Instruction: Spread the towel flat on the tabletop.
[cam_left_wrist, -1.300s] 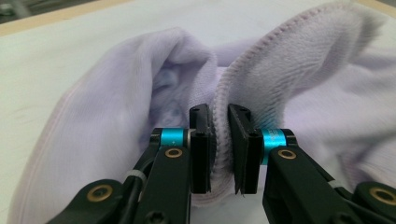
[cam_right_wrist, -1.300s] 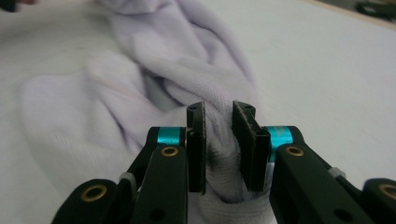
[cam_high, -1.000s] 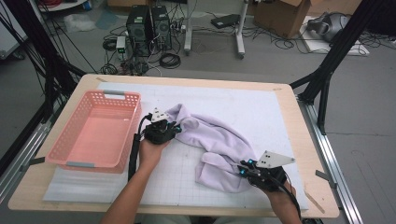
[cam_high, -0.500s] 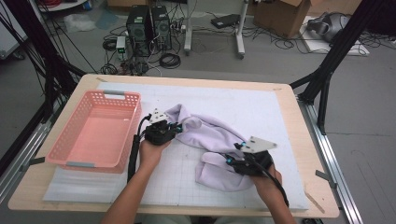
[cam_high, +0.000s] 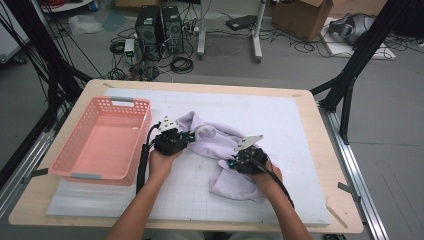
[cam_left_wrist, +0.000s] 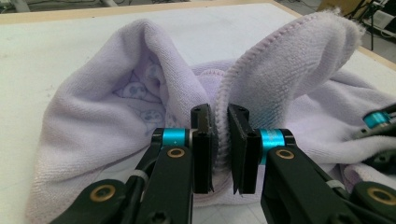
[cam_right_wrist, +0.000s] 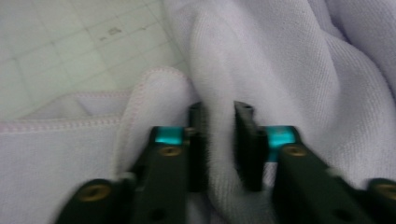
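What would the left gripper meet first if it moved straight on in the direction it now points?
The left gripper is already shut on a hemmed fold of the soft lilac terry towel, so it would push into more of that towel. Beyond it probably lies only the white gridded mat; depth is unclear.

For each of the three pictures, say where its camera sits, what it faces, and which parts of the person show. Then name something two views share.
High view: above the person's side, facing forward and down on the table; forearms, both hands, left gripper, right gripper, towel, basket.
Left gripper view: on the left gripper, looking along its jaws, pinched on a towel fold.
Right gripper view: on the right gripper, jaws pinching the towel.
Shared: the towel.
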